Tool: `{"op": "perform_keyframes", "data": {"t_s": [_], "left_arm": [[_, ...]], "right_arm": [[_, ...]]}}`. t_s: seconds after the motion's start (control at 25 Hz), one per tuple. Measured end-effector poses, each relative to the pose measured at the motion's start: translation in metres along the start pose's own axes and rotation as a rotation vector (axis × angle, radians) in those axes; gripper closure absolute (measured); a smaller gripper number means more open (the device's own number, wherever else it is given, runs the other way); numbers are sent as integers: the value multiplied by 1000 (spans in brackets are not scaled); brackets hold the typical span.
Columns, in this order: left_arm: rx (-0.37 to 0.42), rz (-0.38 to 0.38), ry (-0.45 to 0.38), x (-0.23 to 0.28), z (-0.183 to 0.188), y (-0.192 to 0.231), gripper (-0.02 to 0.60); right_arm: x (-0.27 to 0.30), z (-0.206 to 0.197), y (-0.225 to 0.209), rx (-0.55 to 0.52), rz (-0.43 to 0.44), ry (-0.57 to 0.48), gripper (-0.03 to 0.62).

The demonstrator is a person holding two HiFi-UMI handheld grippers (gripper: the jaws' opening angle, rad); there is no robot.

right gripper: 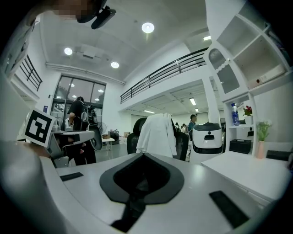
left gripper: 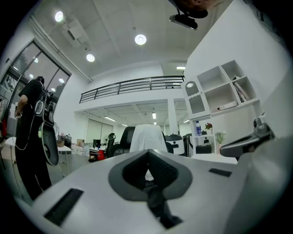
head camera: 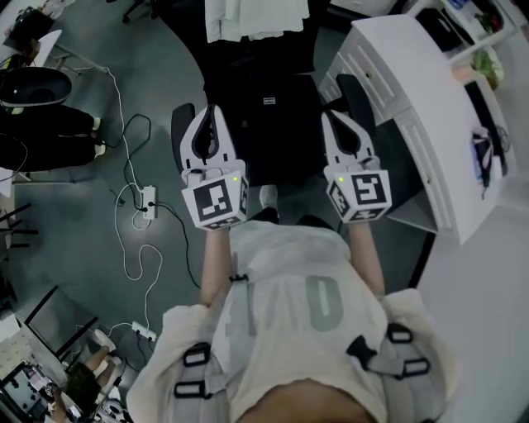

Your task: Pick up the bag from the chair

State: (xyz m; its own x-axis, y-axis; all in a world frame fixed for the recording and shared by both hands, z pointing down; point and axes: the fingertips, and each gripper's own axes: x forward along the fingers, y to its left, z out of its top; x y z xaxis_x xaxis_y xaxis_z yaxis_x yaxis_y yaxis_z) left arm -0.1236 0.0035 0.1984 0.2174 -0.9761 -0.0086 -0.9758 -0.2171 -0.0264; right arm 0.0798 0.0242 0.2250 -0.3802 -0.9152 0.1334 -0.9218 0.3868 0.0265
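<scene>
Both grippers out front, side by side. Left gripper (head camera: 210, 116): jaws pressed together, nothing between. Right gripper (head camera: 334, 120): same, closed and empty. Just beyond tips, black office chair (head camera: 180, 128). Black bag (head camera: 273, 124) lies on seat, between armrests, possibly a backpack, too dark to be sure. White cloth (head camera: 256, 21) draped over chair back. White desk (head camera: 413, 107) at right; power strip (head camera: 149, 201) on floor at left.
</scene>
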Motion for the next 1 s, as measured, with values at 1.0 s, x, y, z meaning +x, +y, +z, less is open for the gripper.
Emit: {"op": "perform_keyframes", "data": {"t_s": [1.0], "left_arm": [[35,68,71,50,-10,14,575]], "right_arm": [[65,8,-30,65,17,-9,589]]}}
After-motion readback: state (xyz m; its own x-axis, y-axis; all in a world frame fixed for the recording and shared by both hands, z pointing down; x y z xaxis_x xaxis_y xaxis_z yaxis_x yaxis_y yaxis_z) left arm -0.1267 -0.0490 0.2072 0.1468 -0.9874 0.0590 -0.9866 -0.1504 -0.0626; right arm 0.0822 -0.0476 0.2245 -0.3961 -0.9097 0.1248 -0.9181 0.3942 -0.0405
